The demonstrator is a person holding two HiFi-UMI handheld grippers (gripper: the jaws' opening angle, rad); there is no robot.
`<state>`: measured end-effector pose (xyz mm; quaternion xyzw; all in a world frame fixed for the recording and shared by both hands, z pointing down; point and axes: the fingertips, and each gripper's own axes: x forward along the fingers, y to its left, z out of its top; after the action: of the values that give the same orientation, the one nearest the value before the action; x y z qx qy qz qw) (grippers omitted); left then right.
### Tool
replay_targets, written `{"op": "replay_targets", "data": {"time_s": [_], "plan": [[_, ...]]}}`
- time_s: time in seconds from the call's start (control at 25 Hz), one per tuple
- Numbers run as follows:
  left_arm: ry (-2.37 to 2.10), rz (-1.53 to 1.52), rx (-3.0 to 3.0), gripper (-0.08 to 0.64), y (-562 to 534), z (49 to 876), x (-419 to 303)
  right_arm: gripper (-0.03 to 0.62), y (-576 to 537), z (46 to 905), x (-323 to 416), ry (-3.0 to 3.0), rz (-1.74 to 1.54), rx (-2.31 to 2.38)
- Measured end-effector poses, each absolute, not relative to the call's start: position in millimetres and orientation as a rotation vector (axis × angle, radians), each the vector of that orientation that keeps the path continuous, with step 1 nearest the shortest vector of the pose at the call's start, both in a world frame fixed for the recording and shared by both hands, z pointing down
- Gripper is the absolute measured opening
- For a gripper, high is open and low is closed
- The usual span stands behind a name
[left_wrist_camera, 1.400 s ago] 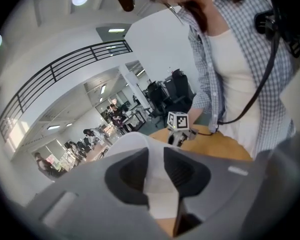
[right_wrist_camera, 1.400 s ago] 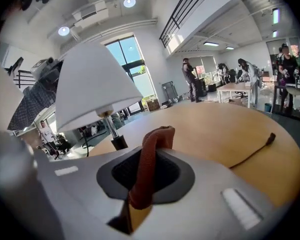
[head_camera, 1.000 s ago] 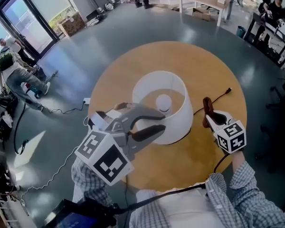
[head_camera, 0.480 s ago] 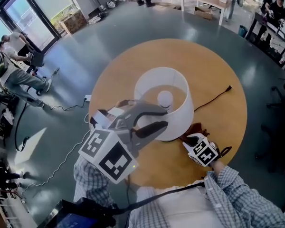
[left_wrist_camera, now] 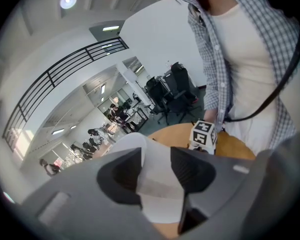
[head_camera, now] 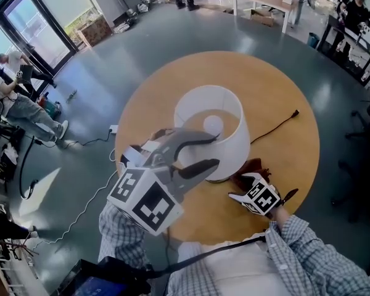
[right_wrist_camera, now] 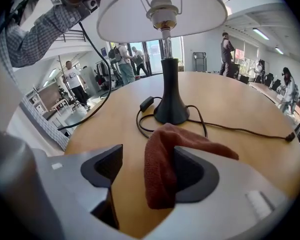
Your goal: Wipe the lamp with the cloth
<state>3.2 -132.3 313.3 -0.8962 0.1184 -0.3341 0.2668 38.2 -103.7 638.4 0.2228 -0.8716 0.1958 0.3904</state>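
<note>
Head view: the lamp (head_camera: 211, 123) stands upright near the middle of the round table (head_camera: 283, 85), and I look down into its white shade (head_camera: 233, 152) at the bulb (head_camera: 213, 124). My left gripper (head_camera: 214, 150) reaches over the near rim of the shade. My right gripper (head_camera: 242, 187) sits low at the table just beside the lamp's foot, with the rust-brown cloth (head_camera: 250, 167) bunched at its tip.

Left gripper view: my jaws have just been opening and now stand apart. The shade's thin wall runs between them, and I see no pinch on it.

Right gripper view: these jaws have also just been opening and stand wide. The cloth (right_wrist_camera: 162, 169) drapes against the jaw at the picture's right and trails onto the table. The other jaw is clear of it, so nothing is clamped. Beyond it are the dark base (right_wrist_camera: 171, 113), the slim stem (right_wrist_camera: 166, 74) and the cord (right_wrist_camera: 240, 129) looping round the foot.

The cloth looks soft and limp. I judge it would slide off a single jaw, so I would bite a thick fold near its middle. The lamp looks top-heavy on that narrow stem, and its shade looks light and easy to dent. I would steady it at the rim with little force, wipe gently, and keep clear of the cord.
</note>
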Motion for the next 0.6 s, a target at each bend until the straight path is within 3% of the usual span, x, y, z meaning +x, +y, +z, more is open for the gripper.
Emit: {"op": "replay_targets", "data": {"time_s": [0.12,0.28,0.6], "plan": [[0.331,-0.882,-2.427,0.202,-131,313,12,0.326,-104,634,45,-2.227,0.506,0.582],[0.376,-0.806,-2.461,0.232,-128,305,5,0.382,-102,635,44,-2.225,0.495,0.604],[0.450,-0.712,-2.493,0.252,-133,300,8,0.380,-112,622,55,-2.268,0.505,0.661]]}}
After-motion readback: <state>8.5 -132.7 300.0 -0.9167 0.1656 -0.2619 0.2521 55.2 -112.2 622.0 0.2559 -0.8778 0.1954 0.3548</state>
